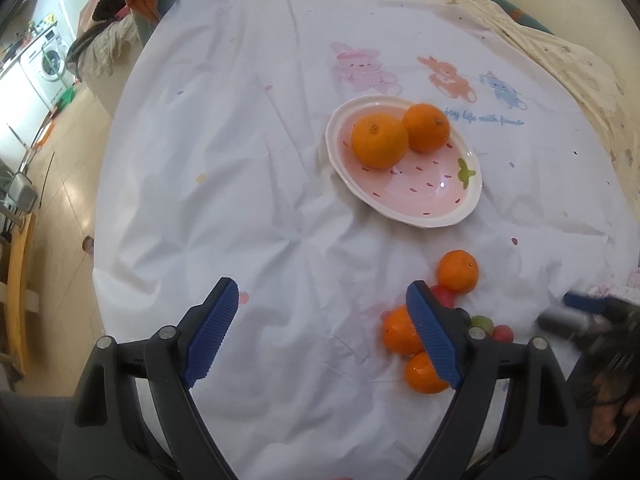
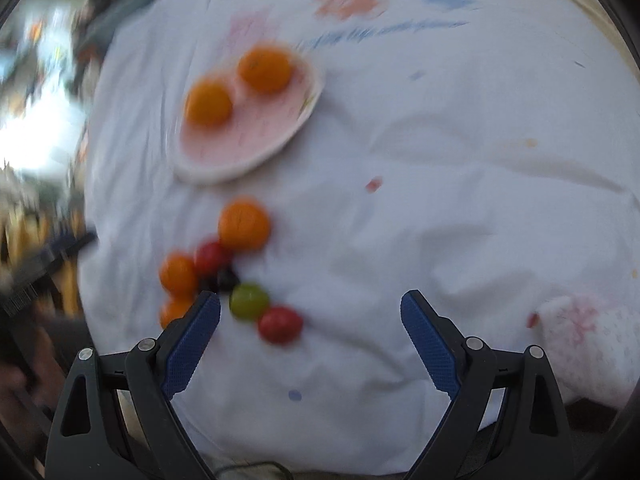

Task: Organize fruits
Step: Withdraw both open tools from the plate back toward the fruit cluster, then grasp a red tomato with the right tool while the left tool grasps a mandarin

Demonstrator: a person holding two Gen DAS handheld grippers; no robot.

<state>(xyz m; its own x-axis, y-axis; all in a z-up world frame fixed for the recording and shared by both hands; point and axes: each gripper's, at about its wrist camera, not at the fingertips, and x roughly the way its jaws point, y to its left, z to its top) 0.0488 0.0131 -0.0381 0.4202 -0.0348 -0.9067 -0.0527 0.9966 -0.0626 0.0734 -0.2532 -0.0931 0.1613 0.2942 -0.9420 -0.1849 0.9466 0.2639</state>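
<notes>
A pink strawberry-pattern plate holds two oranges on the white cloth; it also shows, blurred, in the right wrist view. A loose cluster of fruit lies nearer: three oranges, red, green and dark small fruits. My left gripper is open and empty, its right finger over the cluster. My right gripper is open and empty, just right of the cluster; it appears blurred at the left view's right edge.
The white cloth with cartoon prints covers a round table. A beige patterned cloth lies at the far right. Clothes pile, washing machine and floor are off to the left. A pink-patterned fabric sits at right.
</notes>
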